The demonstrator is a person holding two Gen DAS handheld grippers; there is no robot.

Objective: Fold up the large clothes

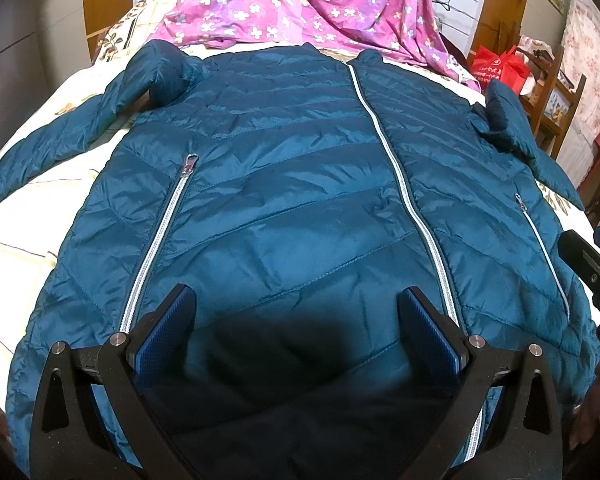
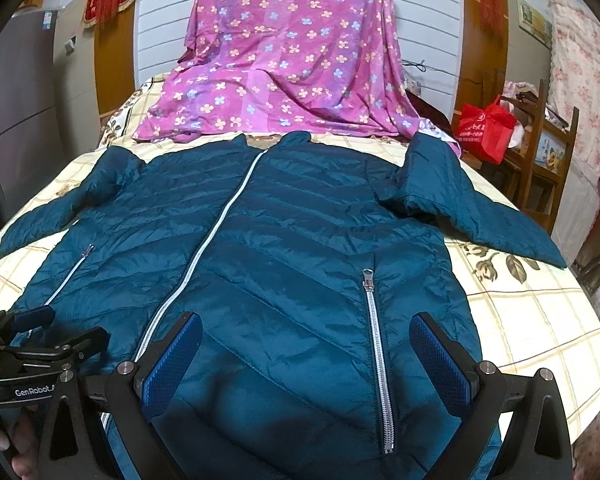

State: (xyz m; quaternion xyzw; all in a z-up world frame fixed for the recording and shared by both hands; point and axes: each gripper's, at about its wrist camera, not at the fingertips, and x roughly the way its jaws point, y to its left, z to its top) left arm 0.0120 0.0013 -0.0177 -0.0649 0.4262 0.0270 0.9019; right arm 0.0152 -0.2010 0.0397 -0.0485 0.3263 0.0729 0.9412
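The left gripper [image 1: 296,312] is hovering with its jaws spread wide over the hem of a teal quilted jacket [image 1: 300,184], gripping nothing. The right gripper [image 2: 306,340] is likewise gaping open over the jacket's other half. The jacket is lying front-up and zipped on a bed [image 2: 532,320], sleeves spread; its bottom edge is cut off below both views. Seen from the right wrist, the left gripper's body is showing the partly cut-off lettering "GenRobot". Beyond, a pink floral sheet [image 2: 296,60] is draping down. White print on a red bag [image 2: 486,128] is too small to read.
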